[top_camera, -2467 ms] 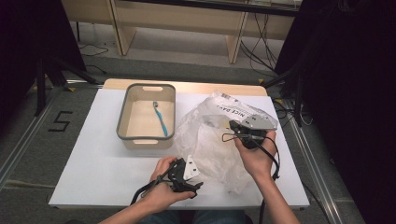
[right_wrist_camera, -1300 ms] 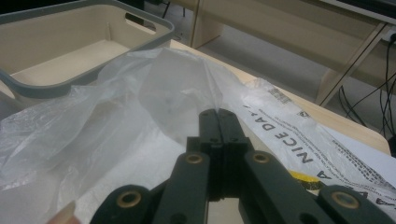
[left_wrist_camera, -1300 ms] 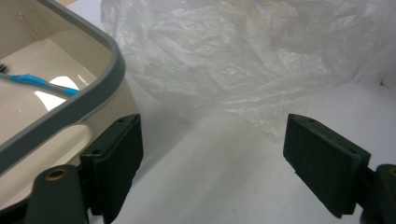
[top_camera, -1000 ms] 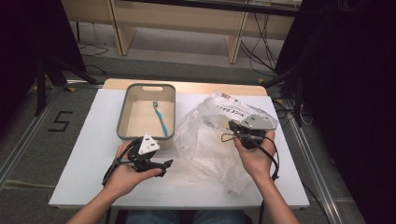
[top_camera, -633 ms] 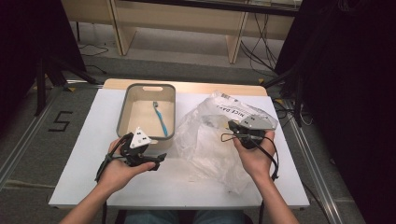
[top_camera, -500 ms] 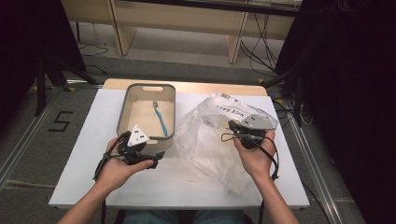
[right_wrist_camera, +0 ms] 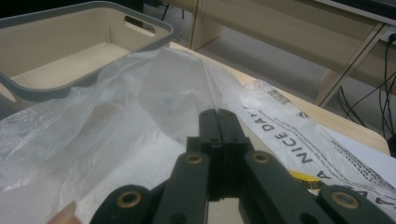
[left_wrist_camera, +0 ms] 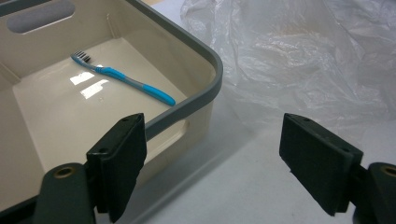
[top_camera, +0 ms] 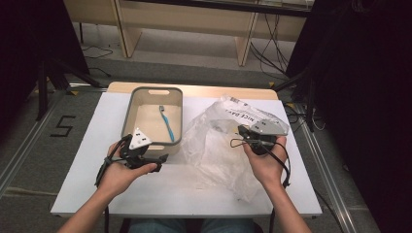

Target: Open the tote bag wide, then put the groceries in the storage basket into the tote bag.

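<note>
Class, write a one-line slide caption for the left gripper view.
Open left gripper beside the bin holding a blue toothbrush, plastic bag behind.

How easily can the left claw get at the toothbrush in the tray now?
Probably easily: the left claw is open by the tray rim, and the toothbrush lies uncovered inside.

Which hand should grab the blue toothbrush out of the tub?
Left. The left gripper sits open at the tub's near corner, with the toothbrush just beyond its jaws. The right gripper is shut on the plastic bag's edge, farther away.
</note>
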The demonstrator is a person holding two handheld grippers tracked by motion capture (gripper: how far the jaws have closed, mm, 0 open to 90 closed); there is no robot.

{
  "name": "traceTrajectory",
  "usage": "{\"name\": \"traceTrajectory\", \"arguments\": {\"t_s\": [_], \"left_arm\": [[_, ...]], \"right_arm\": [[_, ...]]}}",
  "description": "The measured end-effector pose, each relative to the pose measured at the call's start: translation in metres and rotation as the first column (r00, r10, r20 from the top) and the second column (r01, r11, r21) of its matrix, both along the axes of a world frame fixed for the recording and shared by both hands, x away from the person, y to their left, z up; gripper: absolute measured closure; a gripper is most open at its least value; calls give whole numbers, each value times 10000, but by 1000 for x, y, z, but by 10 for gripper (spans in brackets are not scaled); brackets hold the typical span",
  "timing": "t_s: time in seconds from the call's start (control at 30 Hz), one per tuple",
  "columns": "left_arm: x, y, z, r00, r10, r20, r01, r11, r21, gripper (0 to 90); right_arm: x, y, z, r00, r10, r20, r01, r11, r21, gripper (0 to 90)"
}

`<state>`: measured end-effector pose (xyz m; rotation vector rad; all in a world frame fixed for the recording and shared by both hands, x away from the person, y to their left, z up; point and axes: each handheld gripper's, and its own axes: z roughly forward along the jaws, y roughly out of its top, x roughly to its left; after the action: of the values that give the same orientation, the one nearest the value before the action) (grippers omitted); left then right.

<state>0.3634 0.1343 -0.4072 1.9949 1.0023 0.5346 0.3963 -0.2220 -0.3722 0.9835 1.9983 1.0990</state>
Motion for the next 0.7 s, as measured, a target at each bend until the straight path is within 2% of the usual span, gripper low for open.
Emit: {"name": "traceTrajectory", "arguments": {"t_s": [0.5, 0.57, 0.6, 0.7], "left_arm": [[2, 2, -1, 9999, 104, -36, -104, 9999, -91, 242], [5, 2, -1, 9993, 243, -292, -253, 9990, -362, 253], [5, 2, 0, 9989, 345, -313, -355, 9988, -334, 253], [9, 1, 4, 9988, 470, -138, -473, 9987, -199, 262]], "right_arm": [[0, 0, 0, 10000, 0, -45, 0, 10000, 31, 900], [0, 1, 0, 10000, 4, -58, -4, 10000, 56, 900], [0, 1, 0, 10000, 32, -46, -32, 10000, 37, 900], [0, 0, -1, 10000, 80, -43, -79, 9999, 62, 900]]}}
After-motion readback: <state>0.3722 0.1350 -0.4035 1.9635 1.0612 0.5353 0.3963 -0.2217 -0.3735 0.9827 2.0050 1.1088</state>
